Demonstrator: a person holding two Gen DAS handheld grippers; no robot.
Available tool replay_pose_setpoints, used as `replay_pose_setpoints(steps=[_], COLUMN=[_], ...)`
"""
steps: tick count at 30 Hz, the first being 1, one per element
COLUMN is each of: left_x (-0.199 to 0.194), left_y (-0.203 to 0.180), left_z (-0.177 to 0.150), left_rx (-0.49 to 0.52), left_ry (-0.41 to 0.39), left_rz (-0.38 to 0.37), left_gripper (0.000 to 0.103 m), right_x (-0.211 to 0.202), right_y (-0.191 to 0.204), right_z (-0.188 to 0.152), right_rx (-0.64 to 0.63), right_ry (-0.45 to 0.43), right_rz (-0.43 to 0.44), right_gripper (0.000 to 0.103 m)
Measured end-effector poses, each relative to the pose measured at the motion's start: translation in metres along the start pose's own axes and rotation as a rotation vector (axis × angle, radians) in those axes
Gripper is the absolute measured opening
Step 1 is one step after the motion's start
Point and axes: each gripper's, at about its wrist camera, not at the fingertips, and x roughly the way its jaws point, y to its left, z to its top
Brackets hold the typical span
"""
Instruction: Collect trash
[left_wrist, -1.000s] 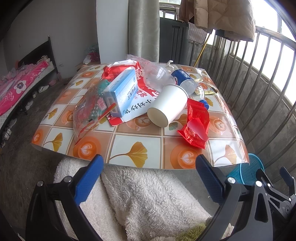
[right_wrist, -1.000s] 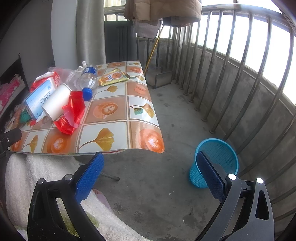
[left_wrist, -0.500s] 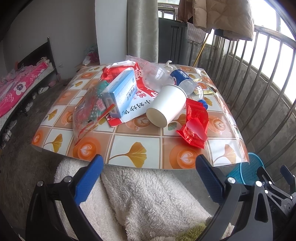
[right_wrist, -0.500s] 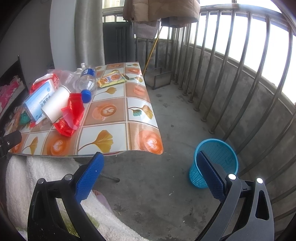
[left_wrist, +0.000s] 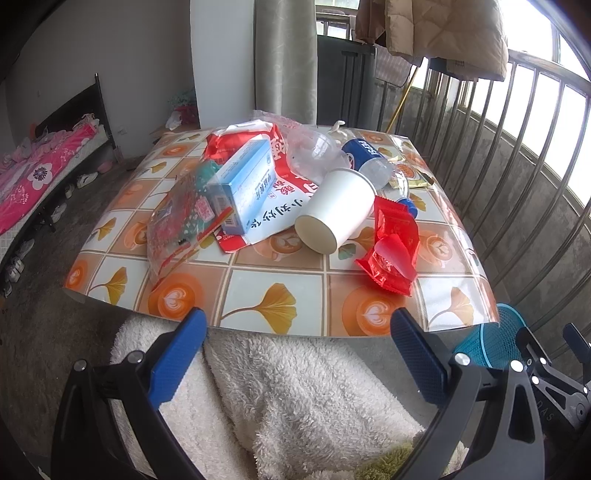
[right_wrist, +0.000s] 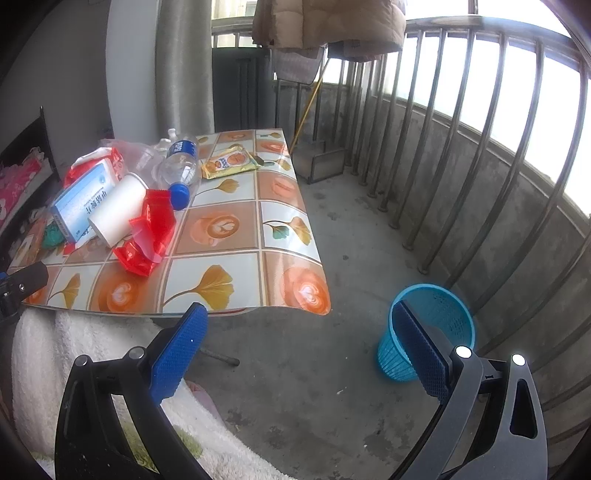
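Observation:
Trash lies on a low table (left_wrist: 273, 295) with a leaf-pattern cover: a white paper cup (left_wrist: 338, 210) on its side, a red wrapper (left_wrist: 393, 245), a blue box (left_wrist: 243, 184), a Pepsi bottle (left_wrist: 373, 162), a clear printed bag (left_wrist: 181, 221) and a red-and-white bag (left_wrist: 280, 206). The right wrist view shows the cup (right_wrist: 118, 208), the red wrapper (right_wrist: 147, 232), the bottle (right_wrist: 179, 166) and a yellow packet (right_wrist: 229, 162). A blue bin (right_wrist: 428, 328) stands on the floor at right. My left gripper (left_wrist: 295, 354) is open and empty before the table's near edge. My right gripper (right_wrist: 299, 347) is open and empty over the floor.
A white fluffy blanket (left_wrist: 295, 398) lies below both grippers. A metal railing (right_wrist: 480, 147) runs along the right side. A dustpan (right_wrist: 321, 162) stands beyond the table. A bed (left_wrist: 33, 177) with pink bedding is at the far left. A coat (left_wrist: 436, 33) hangs above.
Both views have shifted only slightly; the right gripper has drifted a little so the table sits slightly higher and closer in its view. Both stay open and empty.

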Motion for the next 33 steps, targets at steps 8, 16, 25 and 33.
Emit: replay_pose_setpoints(steps=[8, 16, 25, 33], left_x=[0.002, 0.002, 0.002, 0.001], left_y=[0.007, 0.01, 0.011, 0.012], left_z=[0.001, 0.002, 0.002, 0.001], left_rx=[-0.011, -0.02, -0.021, -0.022], left_ry=[-0.001, -0.002, -0.003, -0.002], left_rz=[0.008, 0.011, 0.011, 0.012], left_gripper=[0.098, 0.098, 0.098, 0.098], right_x=[0.0, -0.001, -0.001, 0.001], right_y=[0.0, 0.0, 0.001, 0.005], right_z=[0.0, 0.0, 0.0, -0.001], right_rx=[0.0, -0.001, -0.002, -0.009], right_ry=[-0.002, -0.002, -0.003, -0.003], right_rz=[-0.001, -0.001, -0.002, 0.006], right_gripper=[0.095, 0.095, 0.095, 0.095])
